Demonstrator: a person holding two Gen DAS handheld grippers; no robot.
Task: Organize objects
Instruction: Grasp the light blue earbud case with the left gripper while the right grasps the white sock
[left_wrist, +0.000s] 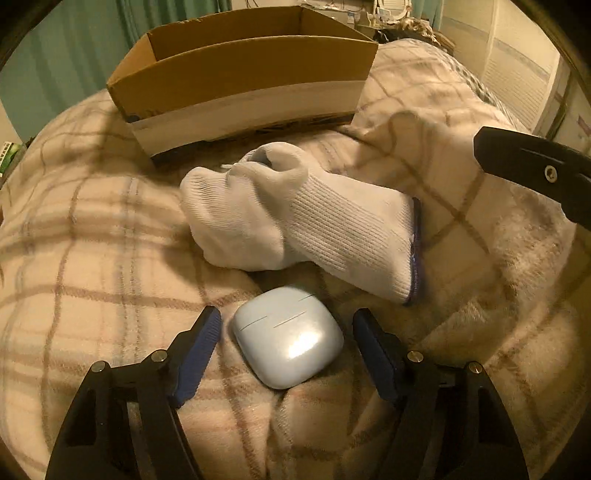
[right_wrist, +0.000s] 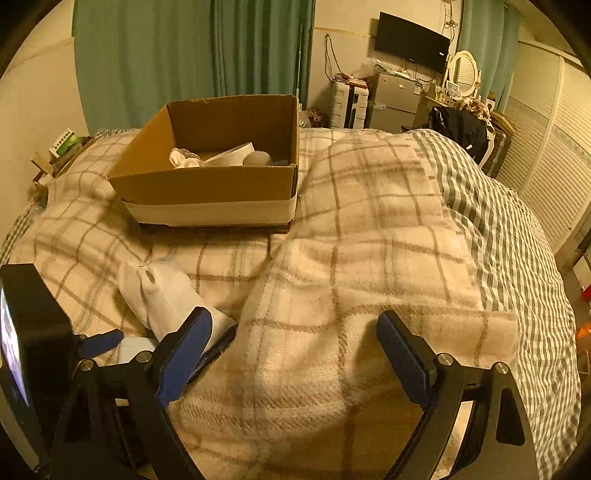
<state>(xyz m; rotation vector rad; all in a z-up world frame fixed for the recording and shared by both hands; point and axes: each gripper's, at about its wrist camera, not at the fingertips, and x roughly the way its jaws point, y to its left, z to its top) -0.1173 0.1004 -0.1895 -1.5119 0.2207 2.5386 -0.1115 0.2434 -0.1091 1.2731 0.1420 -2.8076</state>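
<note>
A pale blue earbud case (left_wrist: 288, 338) lies on the plaid blanket between the open fingers of my left gripper (left_wrist: 286, 325), which do not touch it. A white sock (left_wrist: 303, 225) with a dark cuff lies just beyond the case. A cardboard box (left_wrist: 240, 77) stands behind the sock. In the right wrist view the box (right_wrist: 210, 188) holds several items, and the sock (right_wrist: 166, 295) and a bit of the case (right_wrist: 135, 349) show at lower left. My right gripper (right_wrist: 295, 328) is open and empty over the blanket, to the right of the left gripper.
The plaid blanket (right_wrist: 369, 240) is rumpled into folds over a striped sheet (right_wrist: 517, 240) at the right. A fridge (right_wrist: 393, 99), a wall screen (right_wrist: 412, 40) and closet doors (right_wrist: 546, 166) stand beyond the bed. Green curtains (right_wrist: 147, 55) hang behind the box.
</note>
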